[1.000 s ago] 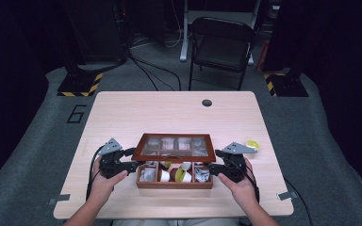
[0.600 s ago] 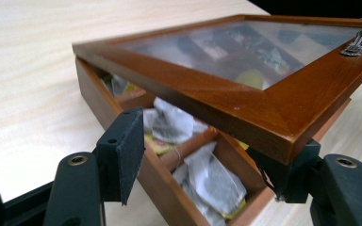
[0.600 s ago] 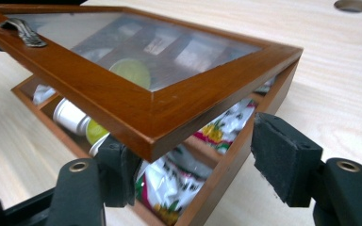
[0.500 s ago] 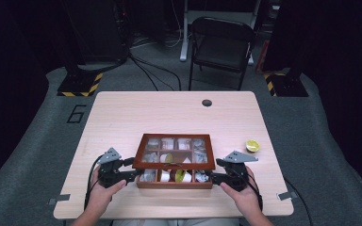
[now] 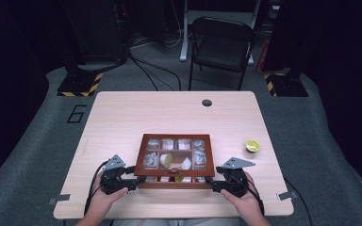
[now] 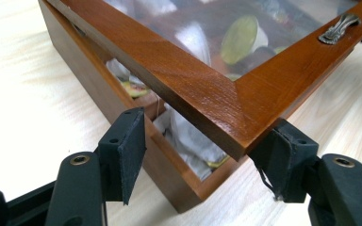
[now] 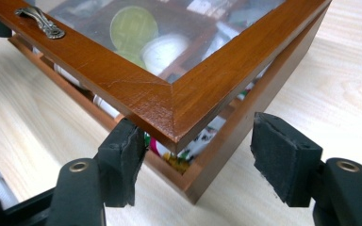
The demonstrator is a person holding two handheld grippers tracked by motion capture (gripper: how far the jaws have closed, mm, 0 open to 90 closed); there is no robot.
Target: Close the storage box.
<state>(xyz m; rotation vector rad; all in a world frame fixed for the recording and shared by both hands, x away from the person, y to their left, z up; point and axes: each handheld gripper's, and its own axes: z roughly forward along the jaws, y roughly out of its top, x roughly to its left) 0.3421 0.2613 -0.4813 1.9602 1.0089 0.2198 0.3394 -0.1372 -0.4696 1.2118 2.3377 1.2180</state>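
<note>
A brown wooden box [image 5: 174, 184] with a glass lid [image 5: 175, 155] sits at the table's near middle. The lid is tilted a little, leaving a gap at the front. My left gripper [image 5: 134, 181] stands open at the front left corner. In the left gripper view the left gripper [image 6: 205, 150] straddles that corner, one jaw beside the box wall [image 6: 99, 89] and the other under the lid [image 6: 207, 94]. My right gripper [image 5: 212, 182] is open at the front right corner; the right gripper [image 7: 202, 155] has one jaw under the lid [image 7: 169, 99]. White tea bags [image 6: 188, 141] lie inside.
A metal handle [image 7: 40, 21] sits mid-front on the lid. A cut yellow-green fruit half [image 5: 252, 145] lies on the table right of the box. A round hole [image 5: 207, 102] marks the table's far side. A black chair [image 5: 221, 42] stands beyond the table.
The lid has come down from nearly upright to almost flat over the box. Both grippers have moved toward the near edge with its front corners.
</note>
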